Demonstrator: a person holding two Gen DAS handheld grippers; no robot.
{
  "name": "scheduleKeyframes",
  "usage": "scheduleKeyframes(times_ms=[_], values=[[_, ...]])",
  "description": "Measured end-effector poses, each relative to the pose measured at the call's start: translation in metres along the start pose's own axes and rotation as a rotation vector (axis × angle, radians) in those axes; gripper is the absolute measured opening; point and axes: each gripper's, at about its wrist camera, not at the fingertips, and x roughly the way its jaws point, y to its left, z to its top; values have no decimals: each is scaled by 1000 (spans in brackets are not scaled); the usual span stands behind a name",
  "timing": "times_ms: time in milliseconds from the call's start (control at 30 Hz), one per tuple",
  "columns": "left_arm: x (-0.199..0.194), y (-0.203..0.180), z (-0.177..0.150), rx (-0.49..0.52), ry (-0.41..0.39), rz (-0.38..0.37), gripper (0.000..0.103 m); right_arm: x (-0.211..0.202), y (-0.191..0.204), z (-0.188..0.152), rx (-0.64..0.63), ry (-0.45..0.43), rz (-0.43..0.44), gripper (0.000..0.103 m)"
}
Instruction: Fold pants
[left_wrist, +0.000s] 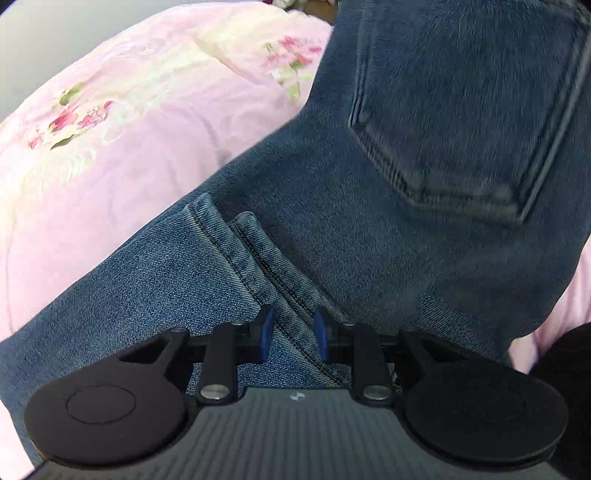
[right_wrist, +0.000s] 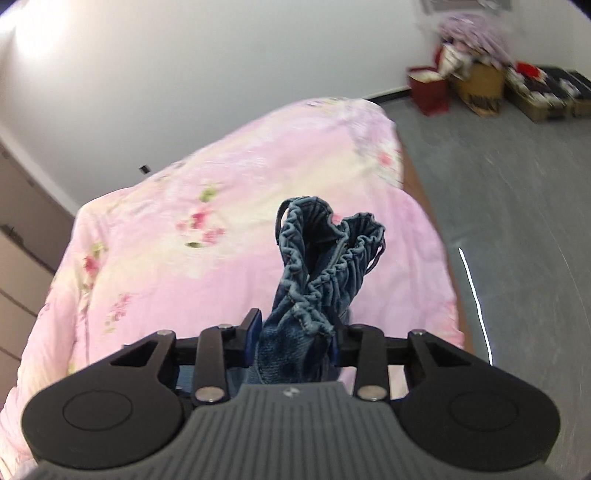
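Left hand-held gripper (left_wrist: 293, 334): jaws narrowed on a stitched seam of the pants (left_wrist: 388, 206).
Right hand-held gripper (right_wrist: 293, 334): clamped on the gathered elastic waistband (bunched, raised).
Pants: blue denim, back pocket showing, on the pink floral bed (left_wrist: 122, 147).

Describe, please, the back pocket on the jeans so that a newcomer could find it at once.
Start from the pink floral bedspread that covers the bed; the blue jeans lie draped across it. Follow the denim up from the thick seam by the left tool to the darker upper panel. There the back pocket stands out by its double-stitched outline ending in a point.
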Motion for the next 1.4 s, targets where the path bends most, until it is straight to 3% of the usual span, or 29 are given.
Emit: scheduleKeyframes(times_ms=[33,167,400,500,633,867,967,1033,1133,1267,1400], values=[[-6,7,-1,-28,-13,-24,28,-1,17,1,-16,-2,16,24],[-52,46,-15,-165,-96,-114,28,9,90,-6,-120,4,41,23],[-131,117,-63,-237,-182,-34,28,68,205,-37,-213,93,105,22],[-149,150,-91,-272,-181,38,28,103,246,-54,-247,147,117,21],[-155,189,-126,-339,-149,71,28,151,289,-86,-298,221,118,21],[-159,219,-175,-476,-129,56,28,223,324,-170,-475,376,78,21],[-164,222,-168,-503,-142,14,28,243,325,-206,-579,400,57,24],[-163,223,-166,-512,-148,-6,28,247,326,-219,-629,402,70,36],[-161,218,-152,-543,-165,-52,28,237,330,-222,-666,379,124,55],[-151,217,-146,-613,-180,-169,28,211,324,-205,-650,405,155,65],[-132,213,-137,-687,-158,-209,39,189,305,-184,-716,362,63,74]])
